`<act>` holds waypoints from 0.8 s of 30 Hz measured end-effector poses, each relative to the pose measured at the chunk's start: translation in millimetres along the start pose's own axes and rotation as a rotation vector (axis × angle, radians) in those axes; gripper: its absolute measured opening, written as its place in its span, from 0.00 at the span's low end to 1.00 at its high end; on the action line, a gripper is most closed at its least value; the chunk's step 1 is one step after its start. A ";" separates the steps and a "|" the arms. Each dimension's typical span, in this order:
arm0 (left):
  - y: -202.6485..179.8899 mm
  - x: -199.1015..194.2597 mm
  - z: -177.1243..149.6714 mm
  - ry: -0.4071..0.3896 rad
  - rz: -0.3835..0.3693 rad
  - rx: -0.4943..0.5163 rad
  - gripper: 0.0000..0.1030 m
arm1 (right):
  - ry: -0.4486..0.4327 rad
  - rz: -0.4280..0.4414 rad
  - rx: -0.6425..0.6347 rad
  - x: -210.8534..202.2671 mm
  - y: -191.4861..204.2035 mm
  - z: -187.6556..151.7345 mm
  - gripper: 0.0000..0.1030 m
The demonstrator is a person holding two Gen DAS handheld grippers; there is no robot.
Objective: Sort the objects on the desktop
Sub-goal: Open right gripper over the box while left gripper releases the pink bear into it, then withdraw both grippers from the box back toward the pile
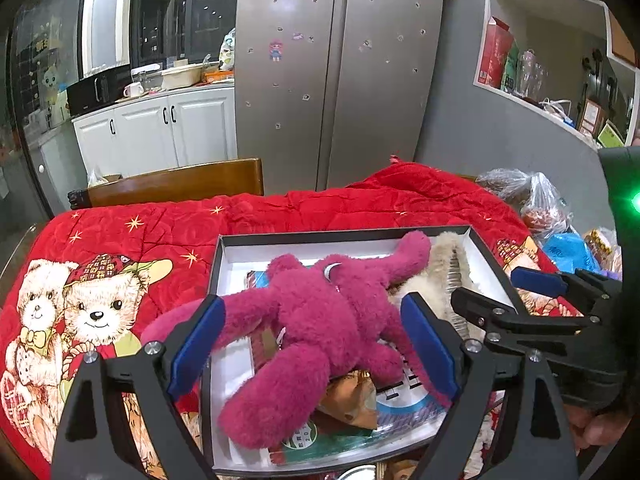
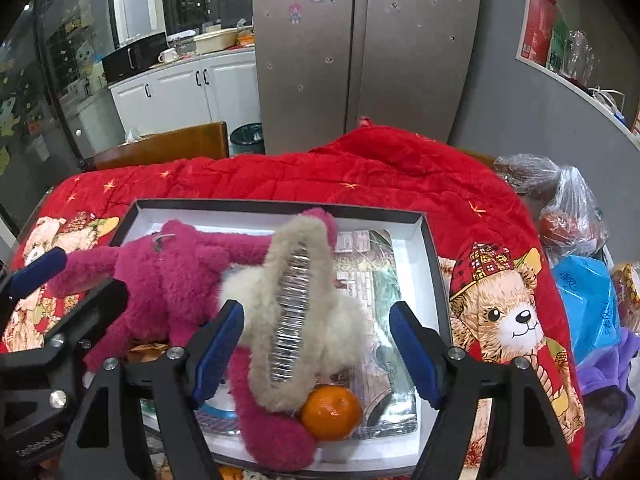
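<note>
A shallow black-rimmed white box (image 1: 344, 233) (image 2: 280, 205) lies on a red quilt. In it lie a magenta plush toy (image 1: 320, 320) (image 2: 168, 280), beige furry earmuffs with a silver band (image 2: 296, 296) (image 1: 448, 264), an orange (image 2: 331, 412), and flat printed packets (image 2: 372, 280). My left gripper (image 1: 316, 344) is open above the plush toy, its blue pads on either side of the body. My right gripper (image 2: 320, 352) is open above the earmuffs, pads apart from them. The right gripper also shows at the right of the left wrist view (image 1: 500, 300).
The red teddy-bear quilt (image 1: 120, 248) (image 2: 400, 176) covers the table. Plastic bags of goods (image 2: 568, 208) and a blue bag (image 2: 588, 300) crowd the right edge. A wooden chair back (image 1: 176, 182) stands behind the table, with a steel fridge (image 1: 340, 72) and white cabinets beyond.
</note>
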State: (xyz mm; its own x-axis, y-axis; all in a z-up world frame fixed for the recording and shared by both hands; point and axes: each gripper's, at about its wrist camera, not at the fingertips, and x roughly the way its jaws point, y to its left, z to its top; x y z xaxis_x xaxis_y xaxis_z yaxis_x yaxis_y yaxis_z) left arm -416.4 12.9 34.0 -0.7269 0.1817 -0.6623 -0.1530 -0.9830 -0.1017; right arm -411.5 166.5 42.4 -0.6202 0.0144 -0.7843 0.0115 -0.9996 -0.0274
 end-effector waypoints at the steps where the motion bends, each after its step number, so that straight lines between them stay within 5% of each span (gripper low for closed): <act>1: 0.7 -2.4 0.7 -0.003 -0.004 -0.007 0.88 | -0.004 0.009 0.005 -3.5 -1.0 0.4 0.75; 8: -2.0 -41.1 7.5 -0.031 -0.052 -0.067 0.88 | -0.024 0.047 0.018 -29.5 -3.9 1.4 0.75; 17: -24.9 -141.6 1.1 -0.112 -0.021 0.035 0.89 | -0.139 0.112 0.020 -116.5 -5.4 -13.6 0.75; 24: -24.2 -208.9 -26.6 -0.177 0.037 0.084 0.91 | -0.269 -0.018 -0.013 -180.7 3.2 -43.9 0.76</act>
State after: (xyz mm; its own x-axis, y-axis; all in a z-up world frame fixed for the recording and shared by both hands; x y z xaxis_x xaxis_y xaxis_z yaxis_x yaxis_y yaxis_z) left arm -243.0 -2.0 155.1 -0.8385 0.1552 -0.5224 -0.1743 -0.9846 -0.0127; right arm -264.9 161.8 156.9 -0.8062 0.0228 -0.5912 0.0075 -0.9988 -0.0488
